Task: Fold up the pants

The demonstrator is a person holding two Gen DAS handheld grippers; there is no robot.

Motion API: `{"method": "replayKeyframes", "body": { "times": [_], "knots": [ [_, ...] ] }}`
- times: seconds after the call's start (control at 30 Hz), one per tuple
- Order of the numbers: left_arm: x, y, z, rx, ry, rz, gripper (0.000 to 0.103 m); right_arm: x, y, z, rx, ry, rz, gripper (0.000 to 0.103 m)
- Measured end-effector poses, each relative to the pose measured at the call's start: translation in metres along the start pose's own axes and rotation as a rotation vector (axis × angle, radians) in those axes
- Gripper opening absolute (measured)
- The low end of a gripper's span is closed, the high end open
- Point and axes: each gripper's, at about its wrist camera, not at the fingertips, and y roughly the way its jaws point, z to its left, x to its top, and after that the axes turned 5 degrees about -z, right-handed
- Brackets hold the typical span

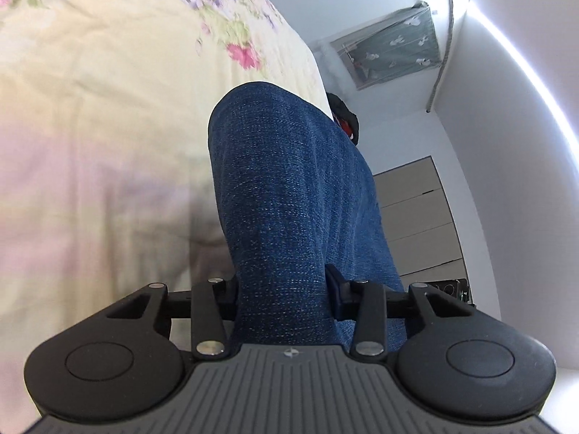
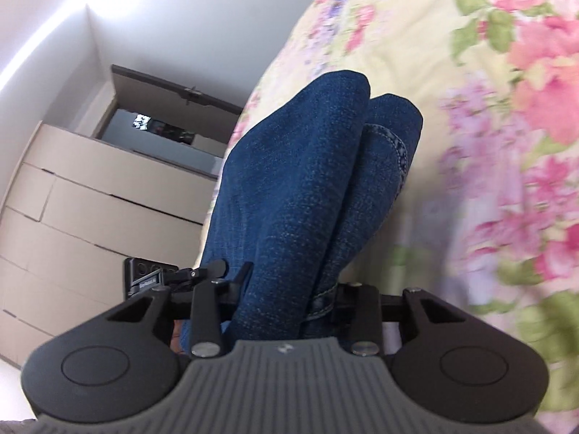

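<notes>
STEP: mid-fold, carrying | left gripper (image 1: 284, 289) clamped on pants (image 1: 289, 195), denim rising up frame centre over floral bedspread (image 1: 108, 108) | right gripper (image 2: 286, 289) clamped on doubled denim — seam at centre-right | NEXT: likely lay both ends down level, then let go.

No words, numbers or brand names can be read in either view. A small black device (image 2: 150, 278) at nine o'clock in the right wrist view carries a pale label strip, but its lettering is too small and blurred to make out.
</notes>
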Motion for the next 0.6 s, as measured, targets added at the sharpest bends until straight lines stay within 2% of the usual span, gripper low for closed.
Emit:
{"method": "replayKeyframes", "body": {
  "times": [0.1, 0.17, 0.23, 0.3, 0.33, 0.4, 0.6],
  "knots": [
    [-0.007, -0.011, 0.019, 0.054, -0.022, 0.005, 0.047, -0.010, 0.023, 0.007, -0.005, 0.005, 0.032, 0.035],
    [-0.012, -0.014, 0.034, 0.120, -0.032, 0.022, 0.048, -0.018, 0.045, -0.002, -0.043, 0.031, 0.076, 0.035],
    [-0.020, -0.011, 0.048, 0.199, -0.025, 0.053, 0.053, -0.030, 0.062, -0.009, -0.121, 0.003, 0.126, 0.041],
    [-0.026, -0.011, 0.059, 0.241, -0.014, 0.087, 0.067, -0.041, 0.074, -0.010, -0.213, -0.081, 0.178, 0.050],
    [-0.029, -0.014, 0.060, 0.242, 0.001, 0.081, 0.071, -0.044, 0.073, -0.011, -0.213, -0.088, 0.189, 0.056],
    [-0.028, -0.017, 0.061, 0.247, 0.030, 0.079, 0.080, -0.045, 0.066, -0.015, -0.185, -0.070, 0.192, 0.060],
    [-0.026, -0.014, 0.065, 0.226, 0.010, 0.105, 0.087, -0.038, 0.043, -0.033, -0.137, 0.050, 0.150, 0.064]
  ]
}}
